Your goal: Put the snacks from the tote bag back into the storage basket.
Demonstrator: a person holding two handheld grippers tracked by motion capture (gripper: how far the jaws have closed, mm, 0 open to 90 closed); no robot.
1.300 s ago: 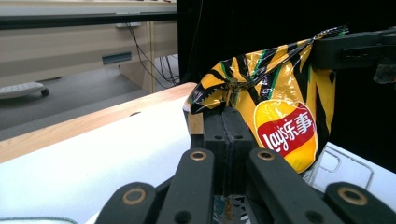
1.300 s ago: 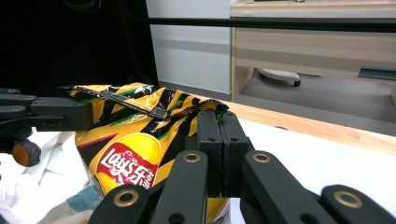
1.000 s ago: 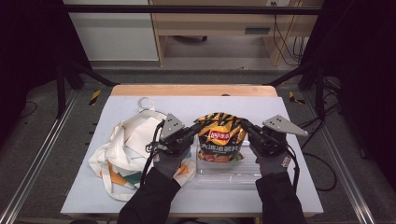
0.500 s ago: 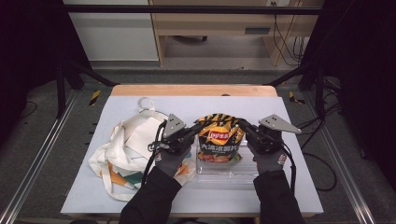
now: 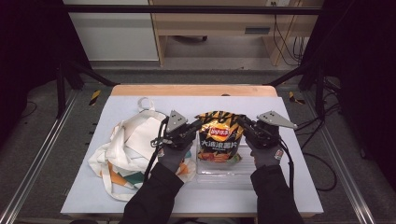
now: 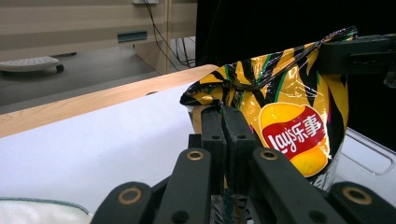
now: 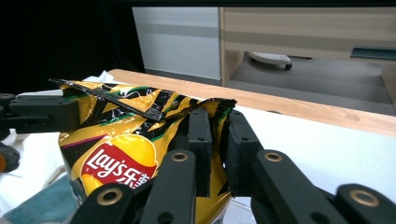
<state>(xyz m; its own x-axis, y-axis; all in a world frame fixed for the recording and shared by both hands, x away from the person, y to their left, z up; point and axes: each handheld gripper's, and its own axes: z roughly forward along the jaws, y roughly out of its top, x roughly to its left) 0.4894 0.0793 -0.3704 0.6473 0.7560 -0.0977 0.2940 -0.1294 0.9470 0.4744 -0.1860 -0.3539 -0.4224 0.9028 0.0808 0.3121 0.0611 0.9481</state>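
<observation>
1. The left gripper (image 5: 198, 125) pinches the upper left corner of the crisp bag (image 5: 219, 140); in the left gripper view its jaws (image 6: 224, 122) stand almost together with the foil edge clamped between the pads.
2. The right gripper (image 5: 243, 122) has the bag's upper right corner between its jaws, which have just been opening: in the right gripper view (image 7: 215, 135) a narrow gap shows between the pads, and the foil sits in it without visibly being pressed.
3. The yellow-and-black bag stands upright between the two grippers, its top seam stretched from one to the other.
4. Below the grippers, the bag's bottom rests in a clear plastic tray (image 5: 243, 170) on the white table (image 5: 289, 186).
5. A crumpled cloth tote bag (image 5: 126, 149) lies just beside the left gripper, on its outer side.
</observation>
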